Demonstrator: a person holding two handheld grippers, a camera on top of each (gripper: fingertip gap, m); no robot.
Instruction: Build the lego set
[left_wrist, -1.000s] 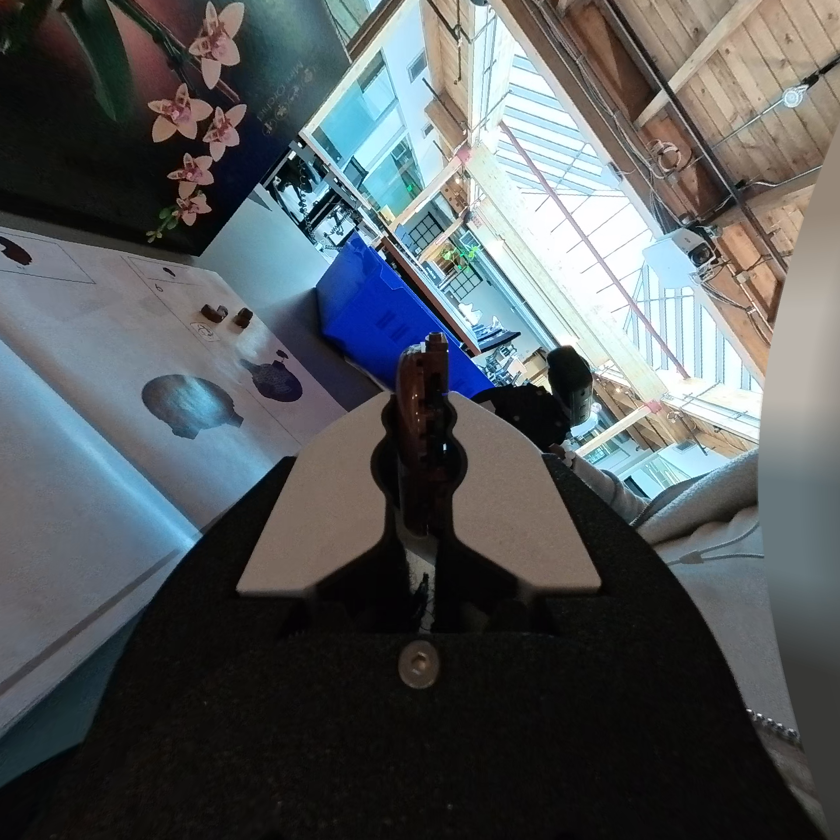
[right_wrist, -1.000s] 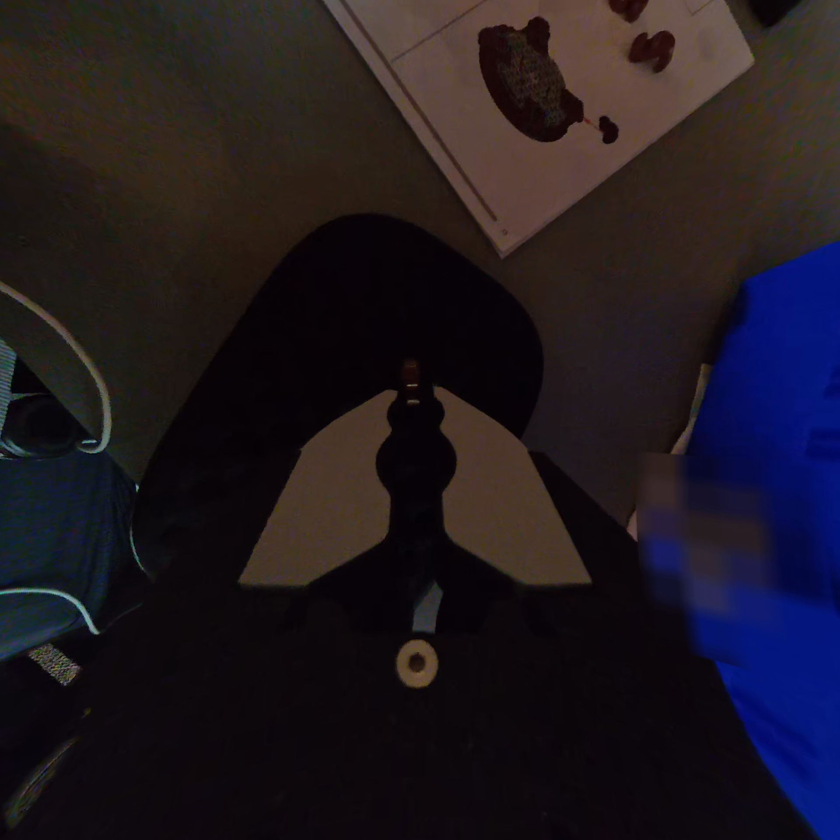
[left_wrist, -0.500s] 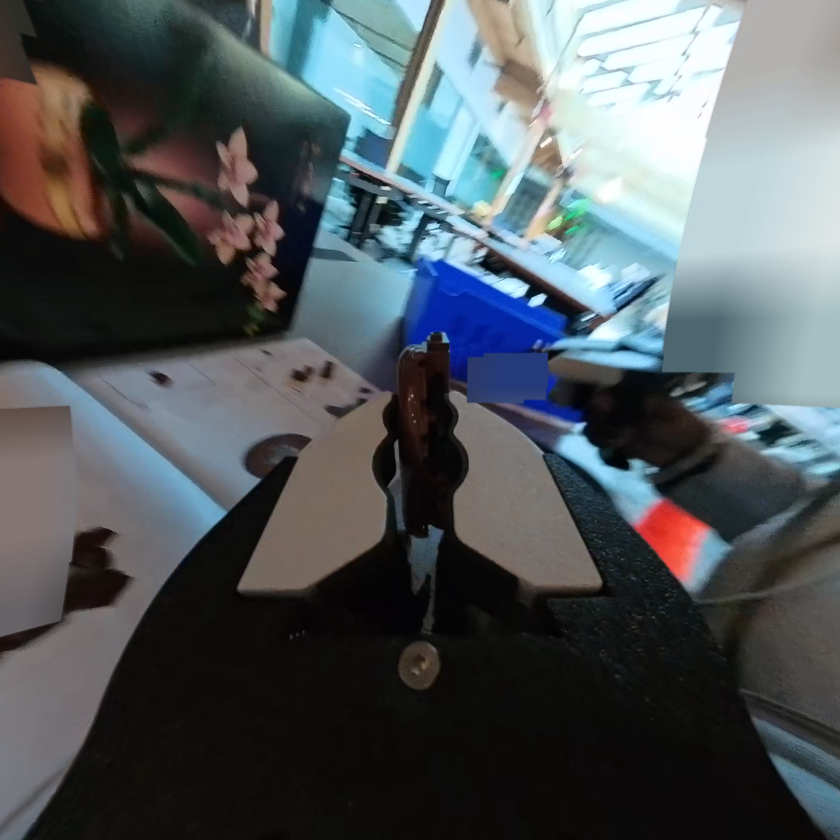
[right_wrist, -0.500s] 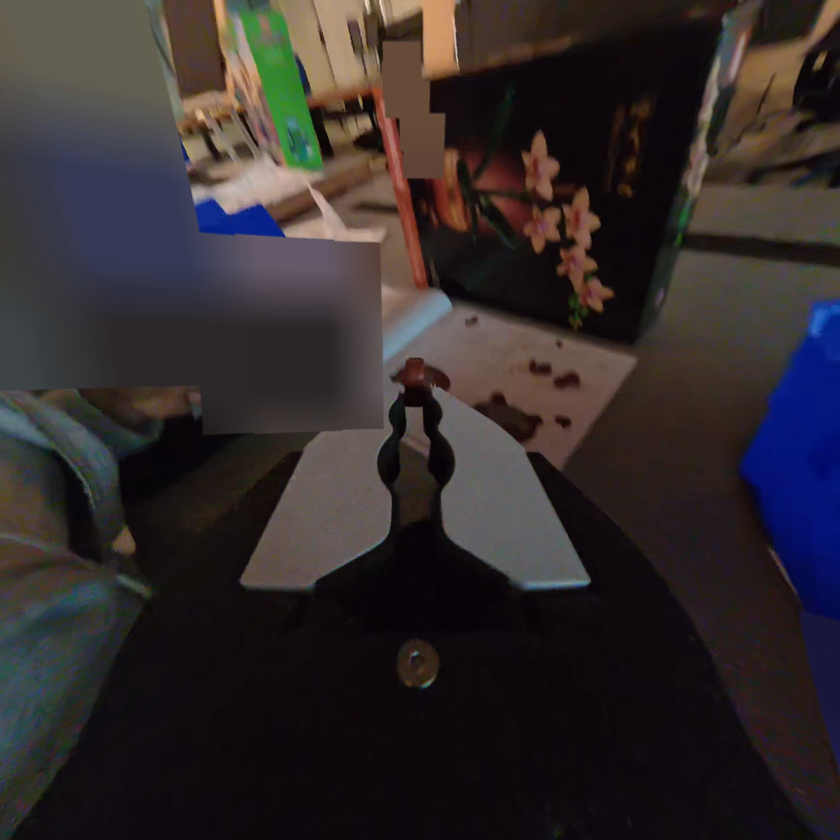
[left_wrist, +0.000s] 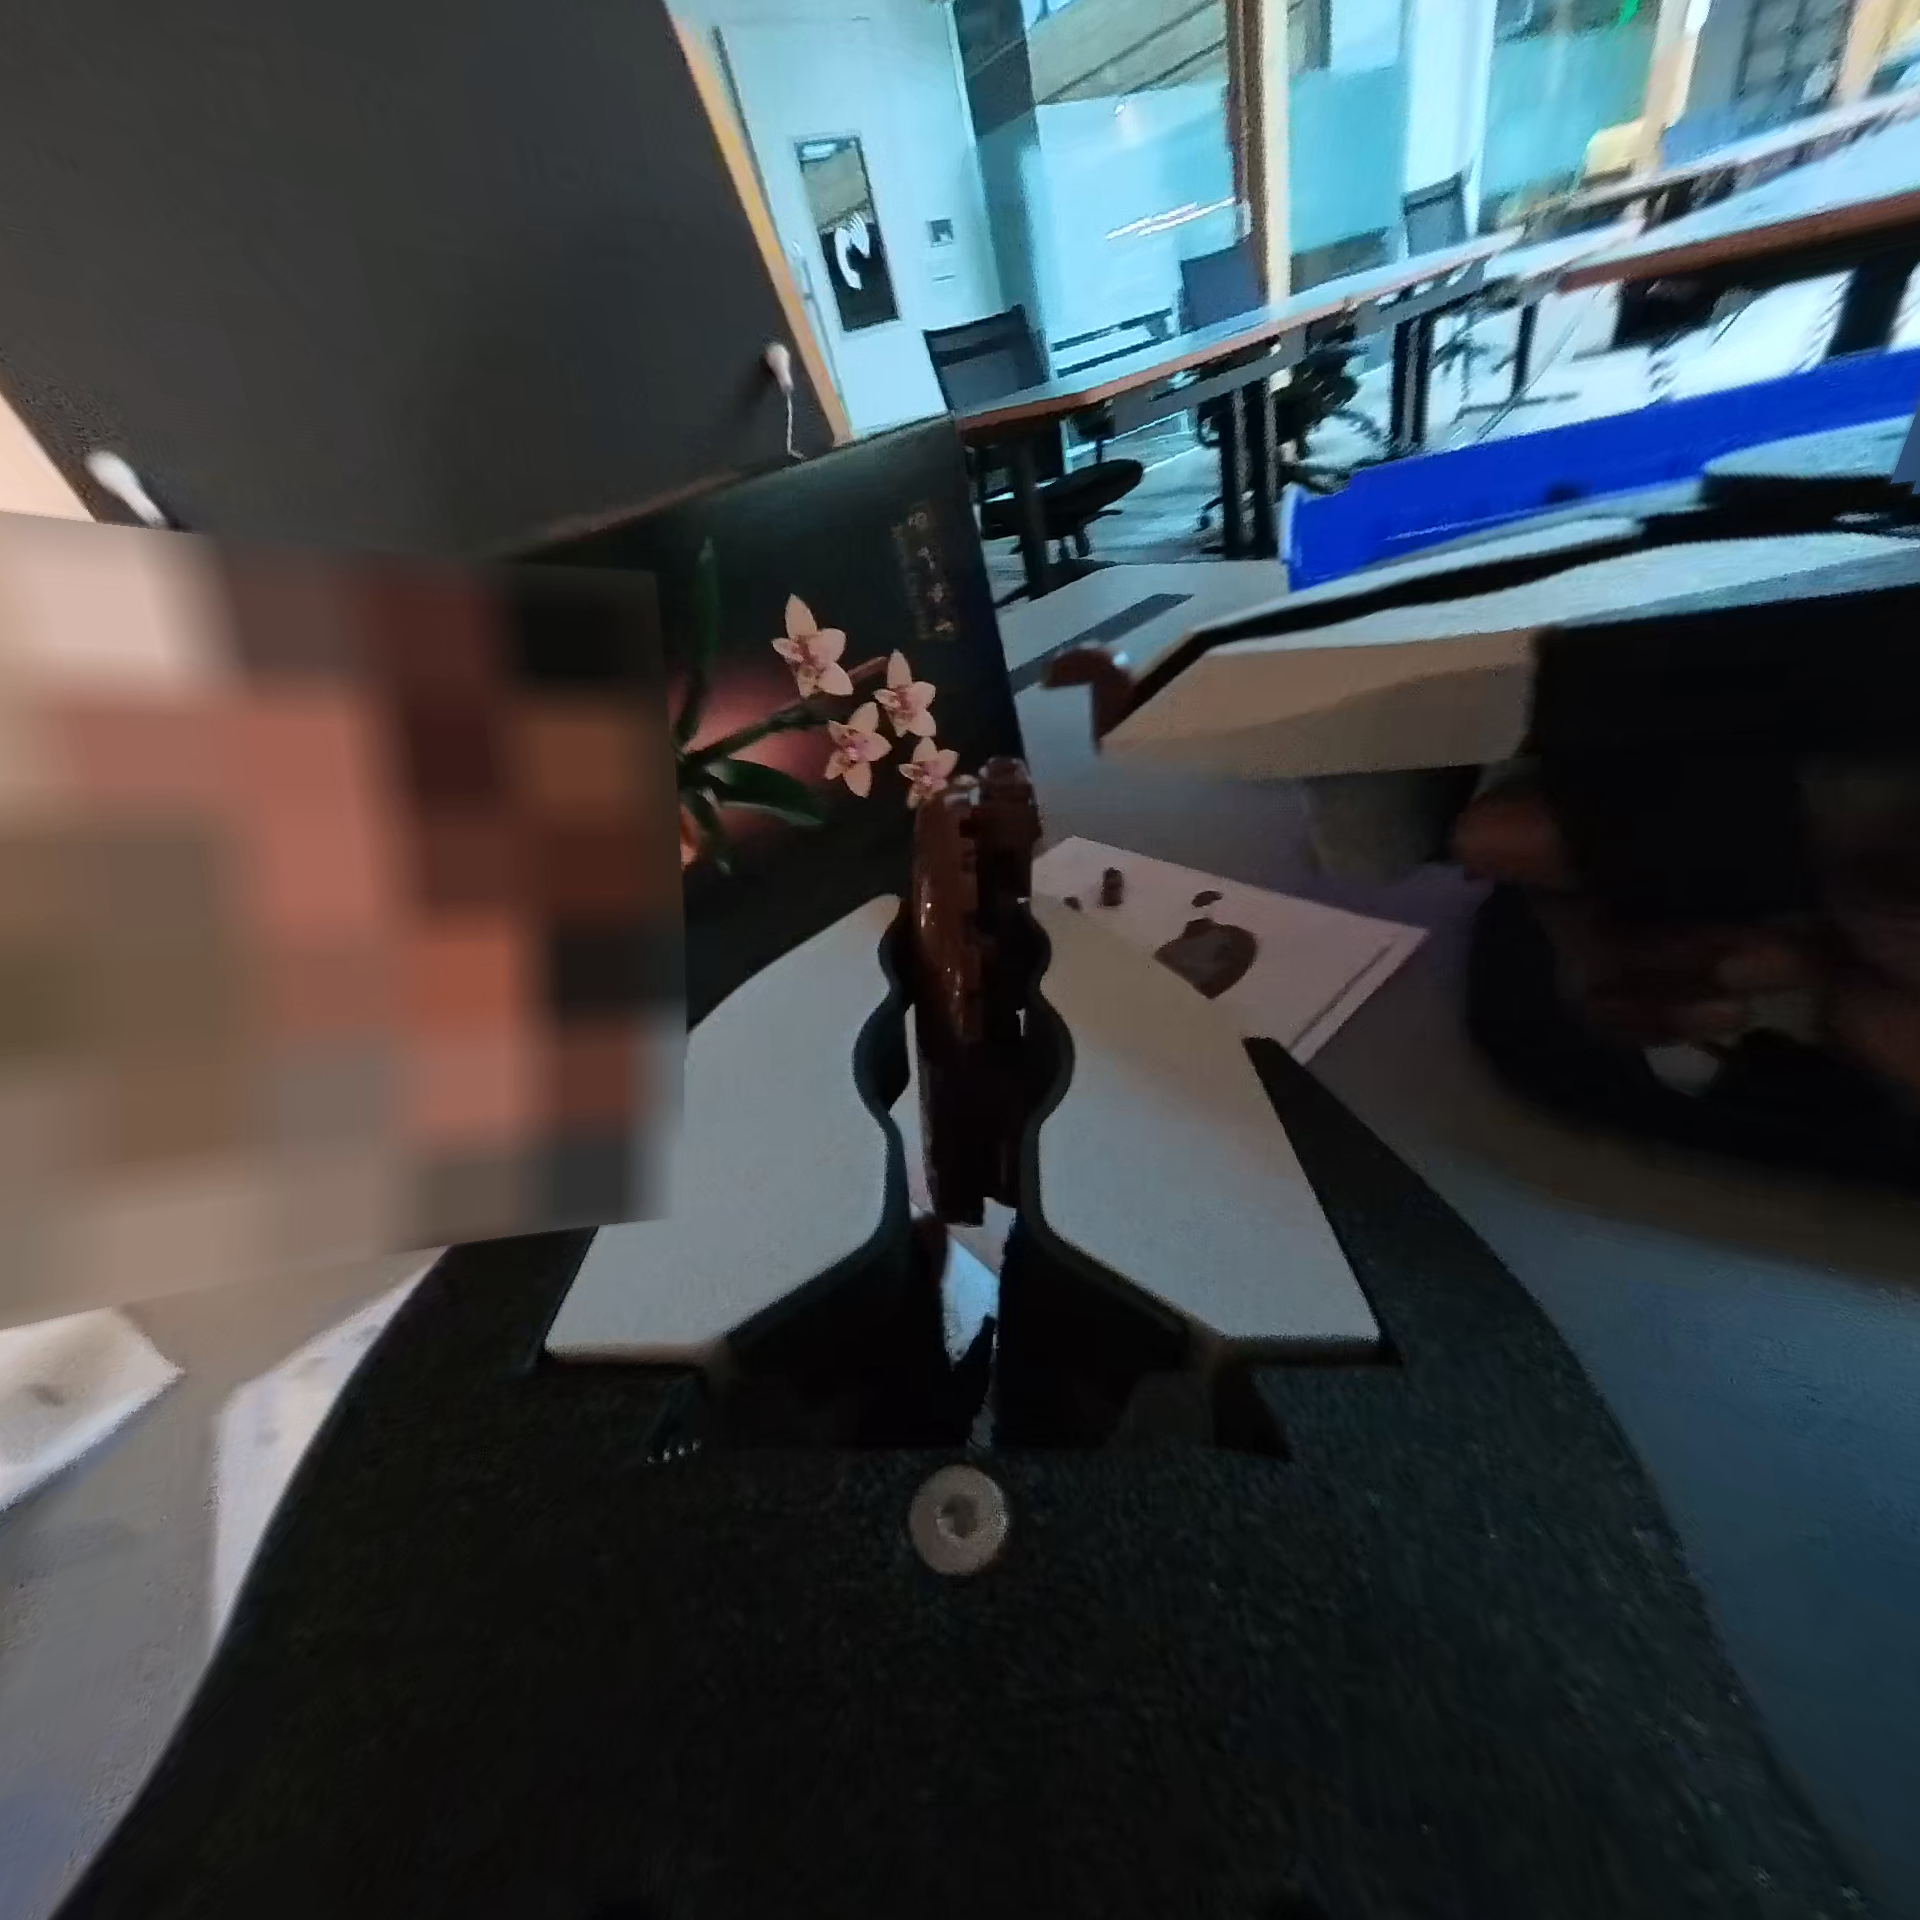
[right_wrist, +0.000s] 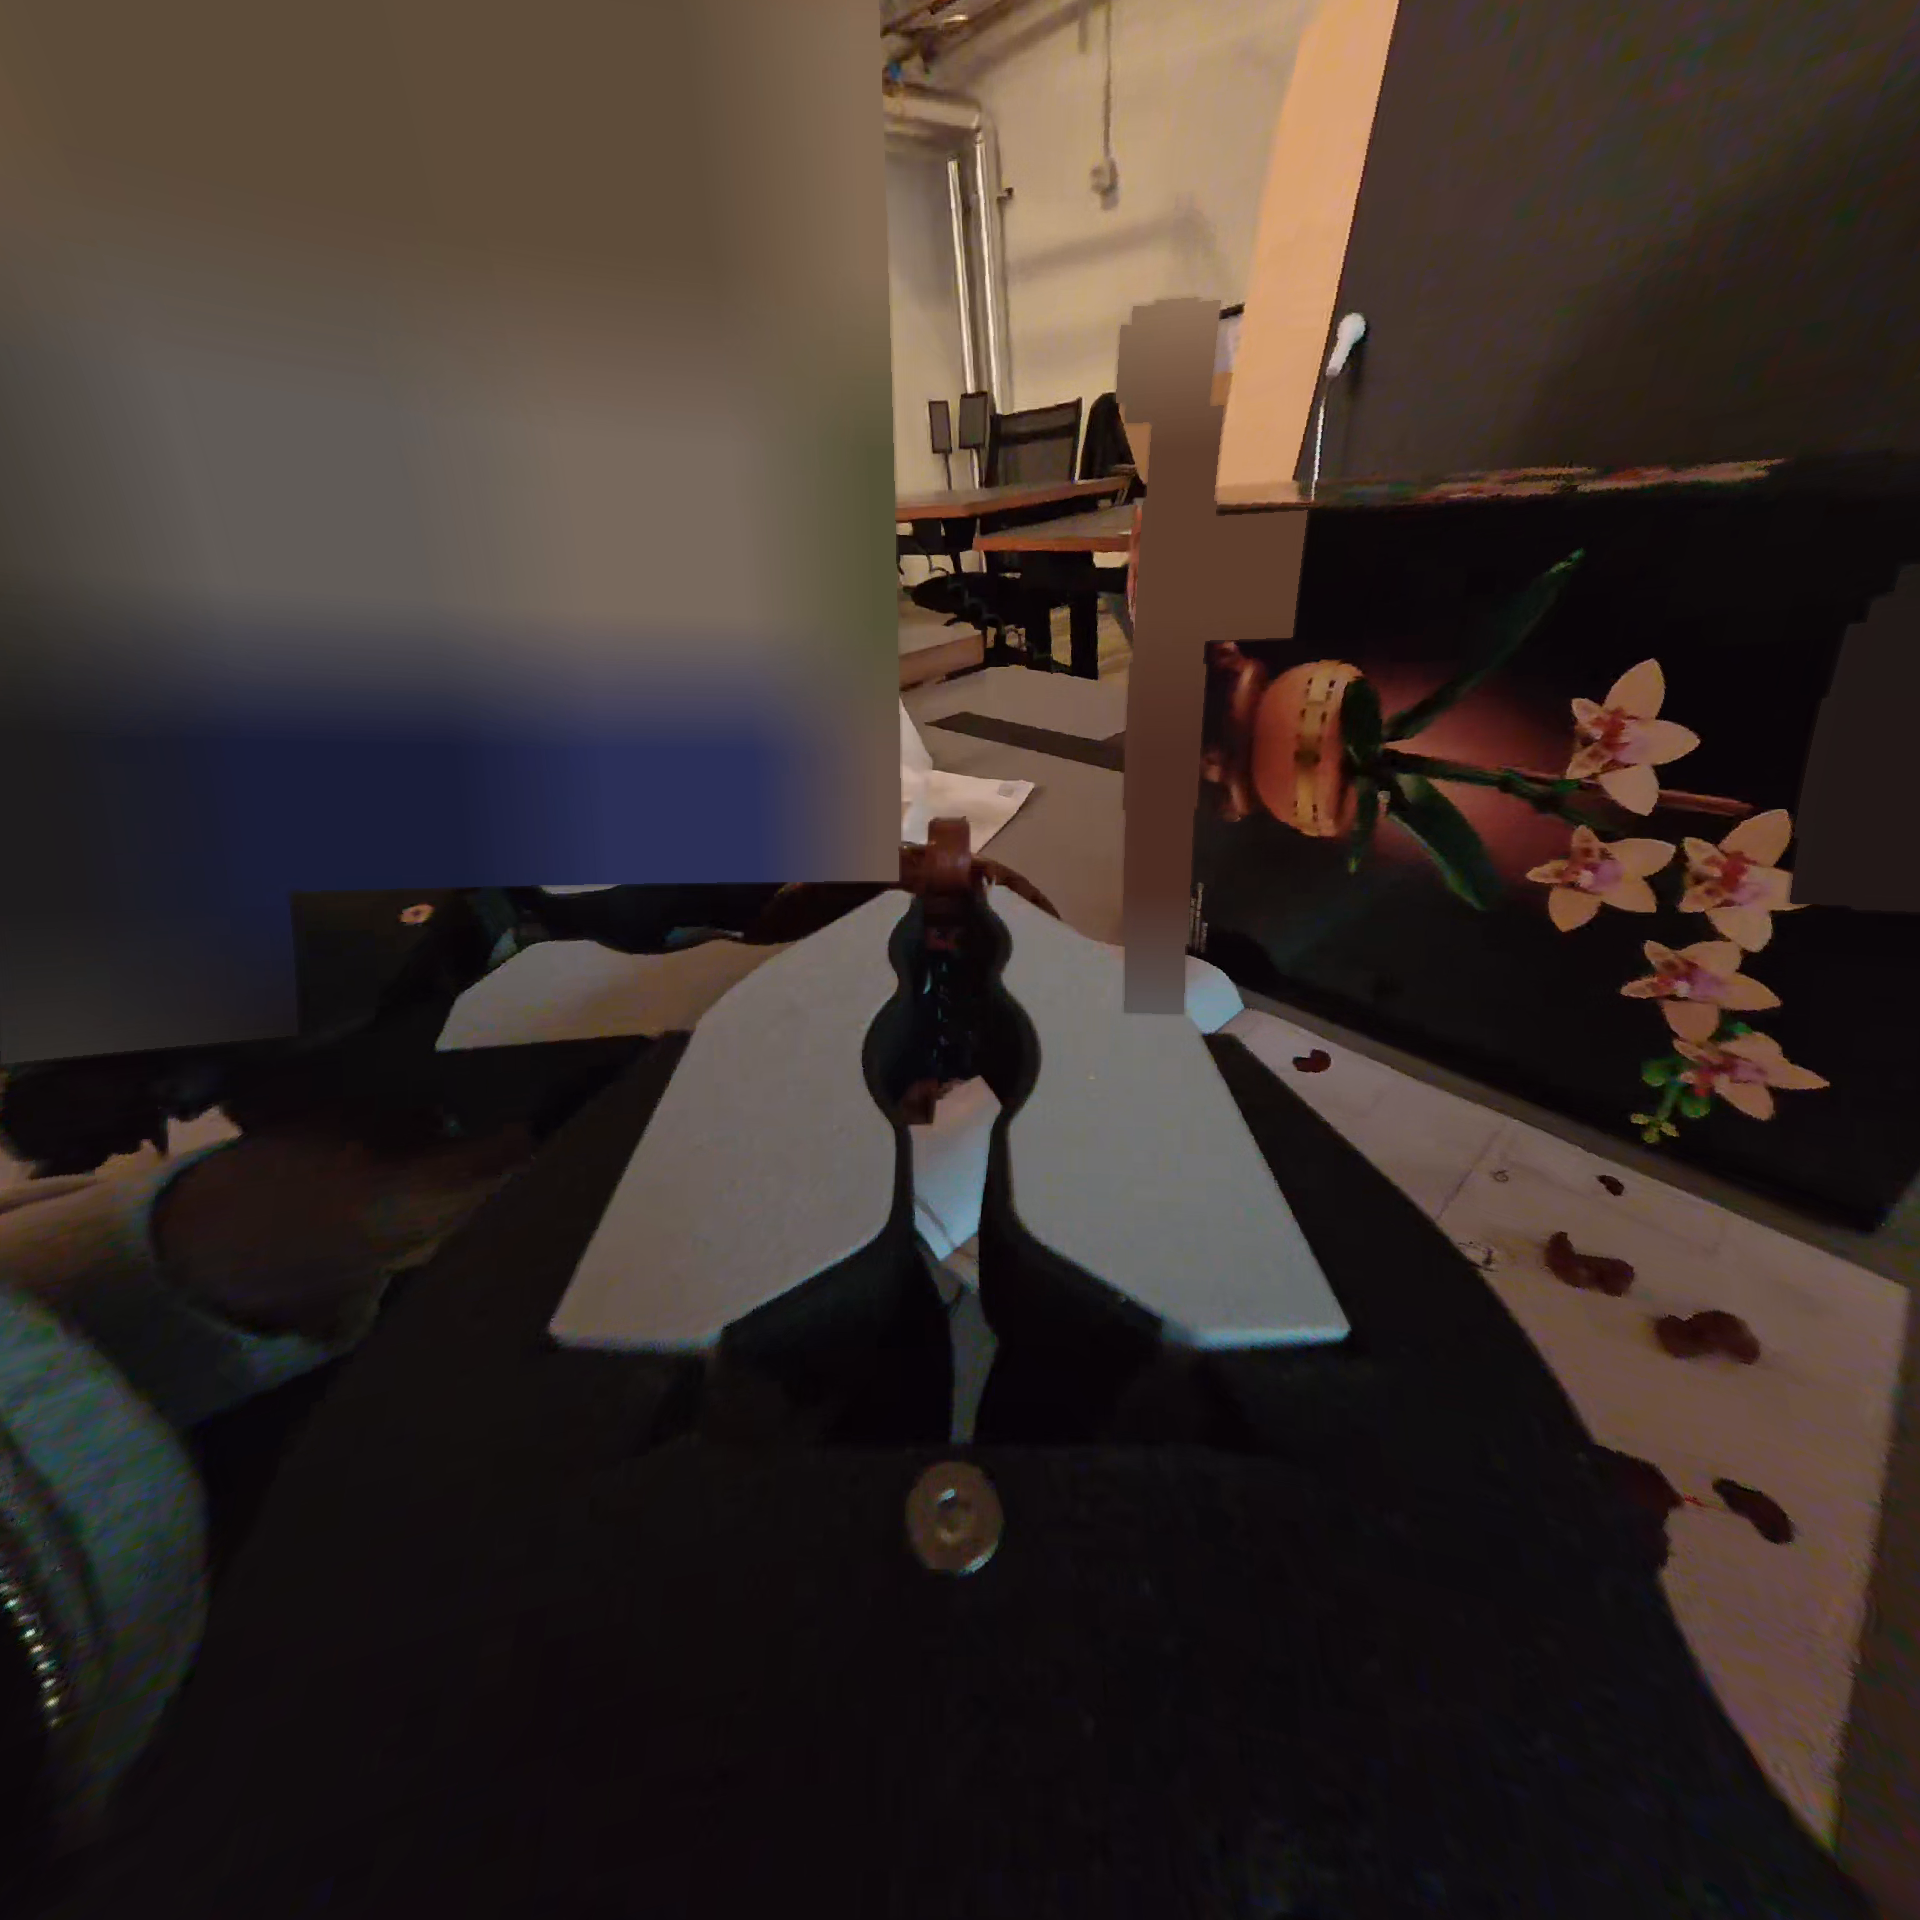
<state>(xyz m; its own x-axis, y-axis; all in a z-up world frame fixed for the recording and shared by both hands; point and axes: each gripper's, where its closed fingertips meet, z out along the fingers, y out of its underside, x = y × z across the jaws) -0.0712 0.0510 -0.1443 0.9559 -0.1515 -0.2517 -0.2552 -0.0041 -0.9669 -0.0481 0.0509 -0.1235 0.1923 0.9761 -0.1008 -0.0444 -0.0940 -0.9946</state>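
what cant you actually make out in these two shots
- Left wrist view: a mosaic patch hides the left of the scene beside the flower box.
- The brown assembly in the left claw is edge-on; its shape is unclear.
- Right wrist view: dim; the small brown piece in the right claw is too small to identify.

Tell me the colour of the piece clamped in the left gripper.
Dark reddish-brown, glossy. The brick piece shows best in the left wrist view, upright between the left gripper's fingers.

Left tongs clamp a brown brick assembly, upright before the orchid box on the worktop
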